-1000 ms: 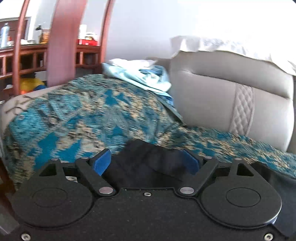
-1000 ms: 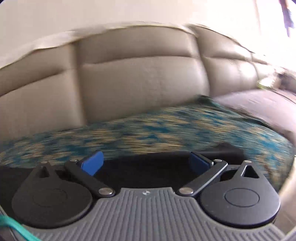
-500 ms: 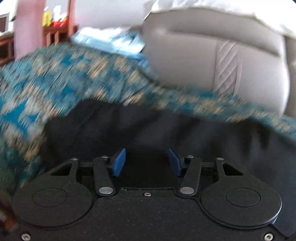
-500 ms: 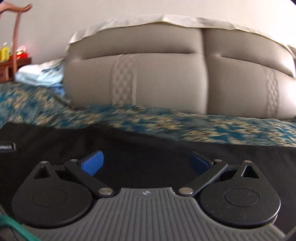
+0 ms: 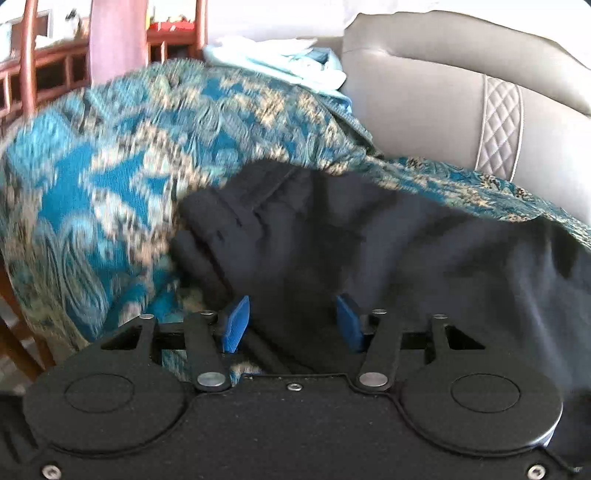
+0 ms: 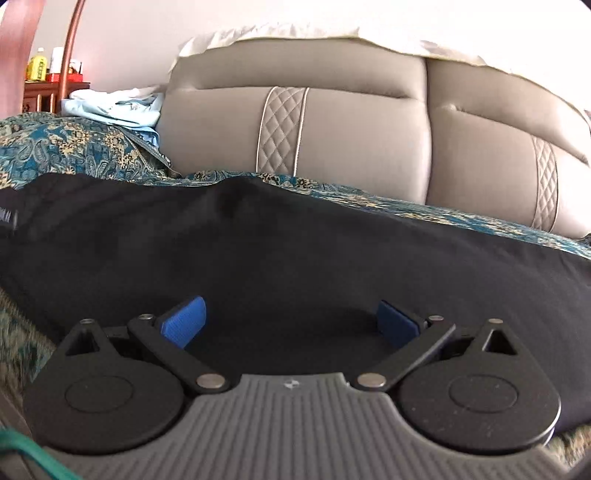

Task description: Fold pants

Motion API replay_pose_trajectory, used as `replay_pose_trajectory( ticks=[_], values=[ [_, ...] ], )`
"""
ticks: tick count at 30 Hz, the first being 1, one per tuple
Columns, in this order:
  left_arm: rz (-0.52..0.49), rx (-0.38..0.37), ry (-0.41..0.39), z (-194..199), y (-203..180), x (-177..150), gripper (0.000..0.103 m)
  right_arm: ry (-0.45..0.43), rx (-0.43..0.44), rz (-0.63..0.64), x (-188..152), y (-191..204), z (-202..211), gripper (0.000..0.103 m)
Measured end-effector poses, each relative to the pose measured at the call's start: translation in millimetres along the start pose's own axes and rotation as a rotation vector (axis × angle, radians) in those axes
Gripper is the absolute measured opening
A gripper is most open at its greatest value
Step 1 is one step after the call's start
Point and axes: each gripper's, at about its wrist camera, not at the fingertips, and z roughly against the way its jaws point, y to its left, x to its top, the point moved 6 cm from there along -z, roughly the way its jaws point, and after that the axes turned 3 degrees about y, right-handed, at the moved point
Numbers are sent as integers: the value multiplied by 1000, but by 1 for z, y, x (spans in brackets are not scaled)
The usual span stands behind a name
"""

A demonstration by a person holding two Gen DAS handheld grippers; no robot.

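Beige leather sofa back (image 6: 351, 147) with quilted strips, against a pale wall, a white cloth (image 6: 295, 33) draped along its top. Teal and cream patterned throw (image 5: 110, 166) over the seat and over the arm on the left. Light blue folded laundry (image 5: 280, 62) heaped on that arm, beside the backrest. Reddish wooden furniture (image 5: 48, 66) beyond, with small bottles and boxes on it, too blurred to name.

Black pants (image 6: 295, 251) spread flat across the throw along the seat, well forward of the backrest. One end, with seams and stacked folds, bunched up near the foot of the covered arm. Small label at the far left edge in the right wrist view, unreadable.

Left tool (image 5: 291, 325) low over the bunched end, blue pads (image 5: 236, 325) partly apart, having just been closing in. Black cloth lying between the pads; a firm pinch not clear from this view.

Right tool (image 6: 291, 325) low over the flat middle stretch of the pants, blue pads (image 6: 184, 321) spread wide, nothing gripped, only flat dark fabric beneath the gap. Green cord (image 6: 33, 454) at the lower left corner of the right wrist view.
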Motion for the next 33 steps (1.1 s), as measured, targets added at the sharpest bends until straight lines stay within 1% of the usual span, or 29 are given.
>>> replay_pose_trajectory(
  ticks=[2,3,5,6,7,9,10,11,12,13,14,15,17,18,19,20,21,22,23,24,26,29,31,32,33],
  values=[
    [-46,-38,-52,12,-15,14,46,-16,6,0,-4,-2,5,103],
    [-78,-76,-70,18,-27,22,46,-23,10,0,-5,-3,5,103],
    [-140,-186,-62,29,-58,36,46,-35,12,-3,-5,-3,5,103],
    [-156,-250,-39,32,-76,43,46,-40,11,-3,-6,-3,5,103],
    [-167,-310,0,33,-94,48,46,-47,10,-3,-6,-3,5,103],
    [-177,-419,113,27,-133,56,46,-57,11,-5,-8,-4,6,103],
    [-185,-456,169,22,-150,58,45,-61,12,-5,-8,-5,6,103],
    [-188,-477,222,14,-169,60,45,-63,14,-6,-8,-5,6,103],
    [-190,-480,263,7,-184,62,45,-63,15,-7,-8,-5,6,103],
    [-190,-466,297,-4,-199,65,45,-63,14,-9,-9,-5,6,103],
    [-187,-435,320,-14,-212,69,45,-63,14,-11,-9,-6,6,103],
    [-177,-391,341,-25,-223,72,48,-64,12,-13,-9,-6,6,103],
    [-153,-307,366,-44,-239,79,49,-67,8,-15,-10,-5,7,103],
    [-161,-269,369,-54,-248,82,49,-68,7,-15,-11,-5,7,103],
    [-168,-233,381,-64,-254,83,49,-69,8,-15,-11,-5,7,103],
    [-172,-186,417,-74,-258,82,49,-70,9,-15,-11,-5,8,103],
    [-161,-165,443,-85,-264,82,45,-70,9,-15,-12,-5,8,103],
    [-138,-164,433,-89,-266,85,18,-70,8,-14,-12,-5,8,103],
    [-135,-169,433,-90,-267,88,11,-70,8,-15,-12,-6,8,103],
    [-122,-180,438,-90,-268,91,8,-71,7,-16,-12,-6,8,103],
    [-51,-205,421,-88,-263,100,7,-71,3,-17,-12,-6,8,103],
    [42,-243,433,-95,-254,108,7,-72,-2,-21,-12,-5,9,103],
    [58,-282,403,-100,-252,111,5,-72,-2,-22,-13,-5,9,103],
    [47,-301,374,-99,-253,114,6,-71,-1,-22,-13,-5,9,103],
    [31,-319,347,-97,-254,118,9,-72,0,-22,-13,-5,9,103]
  ],
)
